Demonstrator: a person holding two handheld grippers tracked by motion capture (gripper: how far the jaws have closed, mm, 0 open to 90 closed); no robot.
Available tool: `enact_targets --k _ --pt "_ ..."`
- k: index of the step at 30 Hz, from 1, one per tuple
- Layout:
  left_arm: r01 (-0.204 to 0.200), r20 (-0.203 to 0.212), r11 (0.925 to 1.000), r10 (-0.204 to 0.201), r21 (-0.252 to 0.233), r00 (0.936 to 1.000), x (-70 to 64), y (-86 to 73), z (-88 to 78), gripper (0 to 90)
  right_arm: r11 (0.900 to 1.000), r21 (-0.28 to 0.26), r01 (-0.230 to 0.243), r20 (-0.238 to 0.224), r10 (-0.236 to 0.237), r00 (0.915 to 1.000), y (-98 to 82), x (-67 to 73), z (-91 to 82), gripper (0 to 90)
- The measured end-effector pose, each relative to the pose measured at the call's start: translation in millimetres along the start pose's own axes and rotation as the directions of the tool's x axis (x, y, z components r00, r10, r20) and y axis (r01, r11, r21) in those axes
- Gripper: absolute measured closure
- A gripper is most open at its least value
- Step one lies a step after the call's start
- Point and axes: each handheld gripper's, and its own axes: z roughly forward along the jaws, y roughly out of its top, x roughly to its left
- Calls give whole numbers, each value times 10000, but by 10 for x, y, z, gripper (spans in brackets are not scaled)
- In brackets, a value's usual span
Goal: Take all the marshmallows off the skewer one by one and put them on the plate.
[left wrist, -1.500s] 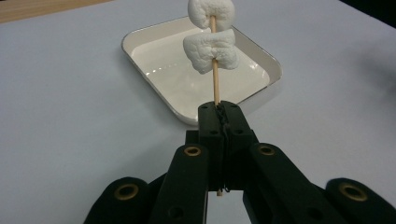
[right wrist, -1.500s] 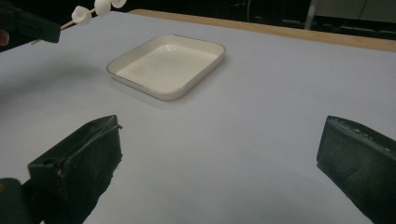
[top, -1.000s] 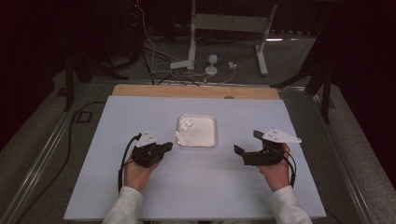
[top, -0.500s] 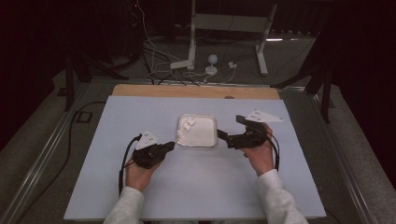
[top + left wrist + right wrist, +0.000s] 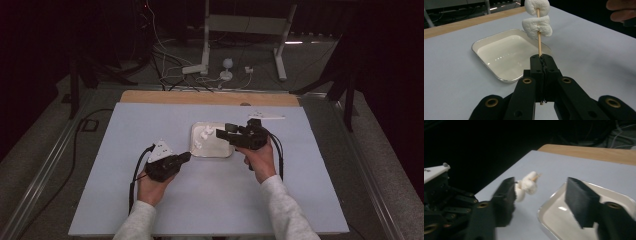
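Observation:
My left gripper is shut on the lower end of a wooden skewer, which carries two white marshmallows. They hang over the left part of a shallow white tray in the middle of the table. My right gripper reaches in from the right, above the tray, its tips just short of the marshmallows. In the right gripper view the marshmallows sit ahead, close to the left jaw. The right gripper has just been closing its jaws; they still stand apart and nothing is pressed between them.
The tray holds nothing. The pale blue table top ends in a wooden strip at the far edge. Beyond it, cables and metal stand legs lie on the dark floor.
The right hand has swung left from the table's right side to above the tray, next to the marshmallows, and its jaws have narrowed. The left hand and its skewer have stayed in place.

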Motion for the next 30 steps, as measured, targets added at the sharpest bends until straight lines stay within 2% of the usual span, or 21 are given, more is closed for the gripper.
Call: enact_targets --k 3,6,11,16,18,23,30 --pt "-24 35 10000 24 -57 10000 -13 3 7 900 9998 158 -109 -182 112 9998 -1 11 77 521" --pt "-73 88 9999 73 -94 9999 -29 8 13 900 9984 311 -481 -426 494 9979 1 2 142 562" --pt "-169 156 9997 171 -155 9997 -43 10 23 900 9921 583 -1106 -865 1154 9895 -1 -14 222 628" --pt "-190 141 9997 192 -177 9997 -43 2 22 900 9864 781 -1444 -927 1514 9841 -8 -18 250 685" --pt "-229 155 9996 232 -176 9996 -42 0 25 900 9824 802 -1687 -1071 1768 9784 -10 -40 252 730" --pt "-343 169 9993 345 -135 9993 -46 -10 41 900 9830 825 -1640 -1009 1719 9799 4 -30 231 768" --pt "-496 52 9987 497 -117 9988 -41 -14 31 900 9854 363 -1666 -711 1688 9831 24 4 201 789"
